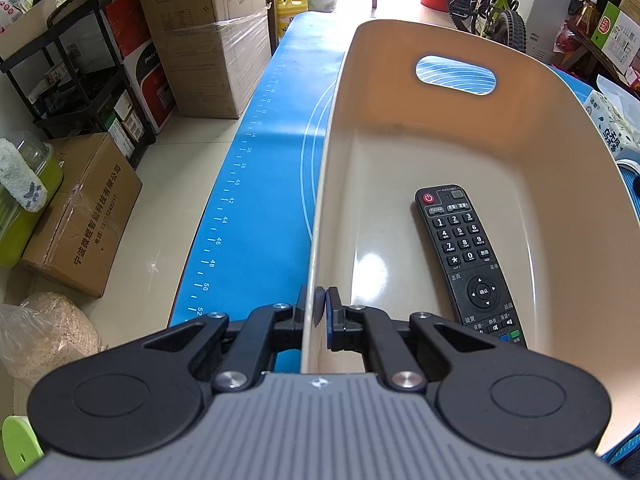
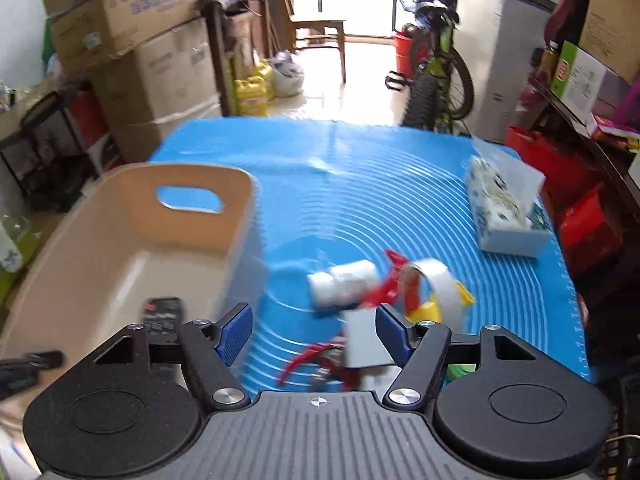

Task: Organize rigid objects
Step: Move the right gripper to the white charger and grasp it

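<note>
Blue mat (image 1: 256, 184), remote (image 1: 466, 260) lengthwise in bin (image 1: 400, 128), left hand-held gripper (image 1: 320, 306) clamping rim.

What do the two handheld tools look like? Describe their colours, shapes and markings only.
Both match. The left tool and right tool each have a ribbed grey body with a small crosshair mark, two round black discs at the sides, black linkage arms with silver bolts, and blue pads on the fingertips. No cables, hands or sleeves show.
</note>
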The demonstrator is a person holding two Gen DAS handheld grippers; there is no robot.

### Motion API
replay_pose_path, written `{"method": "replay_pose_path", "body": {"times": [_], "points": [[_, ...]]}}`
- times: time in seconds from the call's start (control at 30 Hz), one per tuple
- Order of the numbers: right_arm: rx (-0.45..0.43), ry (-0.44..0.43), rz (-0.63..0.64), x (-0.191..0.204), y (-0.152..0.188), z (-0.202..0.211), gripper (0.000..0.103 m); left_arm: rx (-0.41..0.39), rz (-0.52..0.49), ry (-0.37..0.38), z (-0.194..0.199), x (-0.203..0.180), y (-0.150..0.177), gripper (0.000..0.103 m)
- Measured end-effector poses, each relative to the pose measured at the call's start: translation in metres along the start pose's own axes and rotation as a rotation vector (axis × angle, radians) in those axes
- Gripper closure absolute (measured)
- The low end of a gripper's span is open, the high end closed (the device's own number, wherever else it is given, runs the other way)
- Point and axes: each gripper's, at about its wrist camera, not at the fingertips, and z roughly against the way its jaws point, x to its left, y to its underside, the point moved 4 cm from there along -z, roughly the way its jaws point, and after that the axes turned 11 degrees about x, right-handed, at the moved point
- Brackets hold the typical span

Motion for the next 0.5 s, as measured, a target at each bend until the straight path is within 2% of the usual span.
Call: {"method": "replay_pose_path", "body": {"times": [0.2,0.5], "points": [[0.043,0.0,0.012,-0.017,0.011,-0.039,0.029,0.0,-0.001,-0.001,0.0,0.0,0.0,0.095],[0.06,0.023,0.022,-0.028,0.014,-0.07,0.029,0.0,-0.002,-0.003,0.0,0.0,0.0,0.095]]}}
